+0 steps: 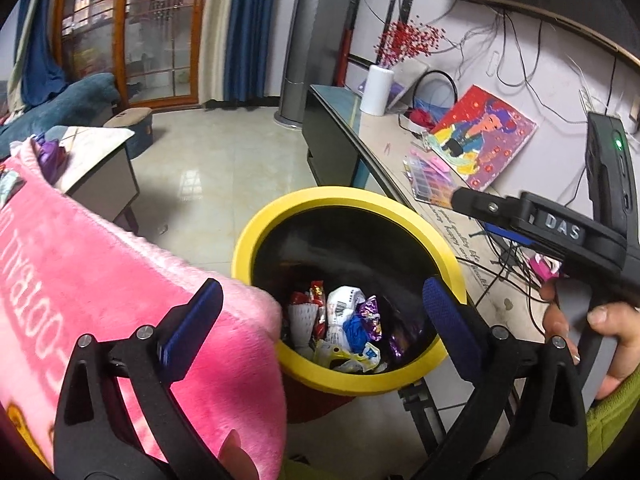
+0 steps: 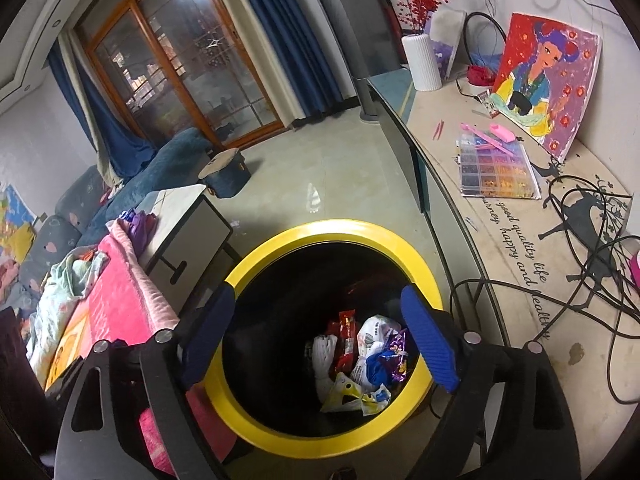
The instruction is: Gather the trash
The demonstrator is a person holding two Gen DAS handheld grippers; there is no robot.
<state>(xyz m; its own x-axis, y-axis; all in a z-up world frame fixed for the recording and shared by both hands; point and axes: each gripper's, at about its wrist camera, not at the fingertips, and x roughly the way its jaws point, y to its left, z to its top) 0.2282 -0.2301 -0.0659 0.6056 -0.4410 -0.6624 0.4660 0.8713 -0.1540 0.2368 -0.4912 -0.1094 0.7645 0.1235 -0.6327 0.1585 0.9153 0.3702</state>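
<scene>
The trash (image 2: 360, 360), a heap of crumpled wrappers, lies at the bottom of a round bin (image 2: 320, 228) with a yellow rim and a dark inside. Red snack packets, a white netted sleeve, a white printed wrapper, a purple foil wrapper, a blue scrap and a yellow-and-white packet are piled together there, toward the near right of the bin's floor. The bin stands on the tiled floor (image 2: 340, 176), between a pink plush blanket (image 1: 100, 280) on the left and a long low worktop (image 2: 520, 240) on the right.

The left hand-held gripper (image 1: 320, 320) hangs above the bin with its blue-padded fingers spread wide and nothing between them; the left finger overlaps the edge of the pink blanket in its own view, the right one the bin's rim. The right hand-held gripper (image 2: 320, 340) is likewise above the bin mouth, jaws spread, nothing held, the trash seen in the gap. In the left wrist view the right hand-held gripper's black body shows at the right, gripped by a person's hand (image 1: 600, 340) in a green sleeve.

On the worktop lie a bead organiser box (image 2: 496, 168), a colourful painting (image 2: 548, 80) leaning on the wall, a white ribbed vase (image 2: 420, 60) with red berry sprigs, and black cables (image 2: 580, 280). A blue sofa (image 2: 160, 160) stands far left.
</scene>
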